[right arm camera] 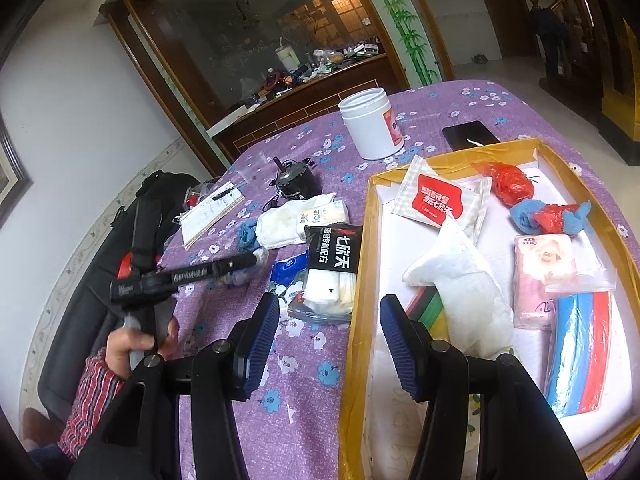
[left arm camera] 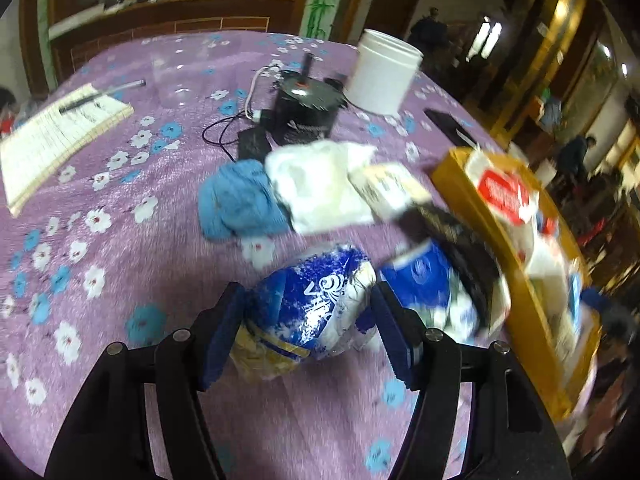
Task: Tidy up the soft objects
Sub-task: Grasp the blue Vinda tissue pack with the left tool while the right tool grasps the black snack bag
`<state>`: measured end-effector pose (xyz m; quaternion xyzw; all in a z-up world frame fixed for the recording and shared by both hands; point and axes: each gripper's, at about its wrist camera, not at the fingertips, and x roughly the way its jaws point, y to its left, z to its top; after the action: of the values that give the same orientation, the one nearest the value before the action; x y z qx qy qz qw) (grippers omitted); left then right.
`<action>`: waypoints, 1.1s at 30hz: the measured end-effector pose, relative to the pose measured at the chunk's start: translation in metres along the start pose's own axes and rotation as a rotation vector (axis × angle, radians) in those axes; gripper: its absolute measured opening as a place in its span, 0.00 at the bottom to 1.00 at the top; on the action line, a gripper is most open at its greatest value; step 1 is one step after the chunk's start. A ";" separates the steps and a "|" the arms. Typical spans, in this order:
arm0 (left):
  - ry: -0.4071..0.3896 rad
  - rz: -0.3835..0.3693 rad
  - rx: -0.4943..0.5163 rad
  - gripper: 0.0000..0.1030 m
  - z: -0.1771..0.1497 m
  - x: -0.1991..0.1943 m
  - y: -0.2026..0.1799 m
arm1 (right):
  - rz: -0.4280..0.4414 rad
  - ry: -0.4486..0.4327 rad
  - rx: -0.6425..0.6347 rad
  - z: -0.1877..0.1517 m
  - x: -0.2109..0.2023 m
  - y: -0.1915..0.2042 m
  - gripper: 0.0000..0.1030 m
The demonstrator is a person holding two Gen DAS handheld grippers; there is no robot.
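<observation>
My left gripper (left arm camera: 308, 320) is shut on a crumpled blue and white packet (left arm camera: 316, 308), held just above the purple floral tablecloth (left arm camera: 120, 240). Beyond it lie a blue cloth (left arm camera: 240, 200), a white cloth (left arm camera: 320, 184) and a black sock pack (left arm camera: 452, 232). My right gripper (right arm camera: 330, 340) is open and empty, straddling the left wall of the yellow cardboard box (right arm camera: 360, 280). The box holds a white glove (right arm camera: 472, 280), a red-label packet (right arm camera: 440, 200), a pink tissue pack (right arm camera: 544, 276) and red bags (right arm camera: 512, 184). The left gripper (right arm camera: 256, 258) also shows in the right wrist view.
A white jar (right arm camera: 372, 124), a black motor (left arm camera: 308, 108) with cables, a notebook with a pen (left arm camera: 60, 136) and a black phone (right arm camera: 470, 134) lie on the table. A cluttered wooden sideboard (right arm camera: 320, 80) stands behind. The sock pack (right arm camera: 332, 268) lies against the box's left wall.
</observation>
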<state>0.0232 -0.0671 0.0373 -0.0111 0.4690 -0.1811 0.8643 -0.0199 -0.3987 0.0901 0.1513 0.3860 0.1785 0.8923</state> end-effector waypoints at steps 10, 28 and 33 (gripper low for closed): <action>-0.047 0.075 0.020 0.61 -0.013 -0.002 -0.007 | 0.000 0.130 -0.056 0.021 0.038 0.015 0.55; -0.129 0.069 -0.113 0.52 -0.009 -0.010 0.029 | -0.167 0.338 -0.201 0.030 0.139 0.055 0.57; -0.131 0.079 -0.126 0.52 -0.009 -0.011 0.033 | 0.045 0.406 -0.220 0.007 0.132 0.083 0.54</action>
<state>0.0201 -0.0315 0.0344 -0.0589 0.4218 -0.1160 0.8973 0.0527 -0.2684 0.0447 0.0227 0.5322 0.2664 0.8033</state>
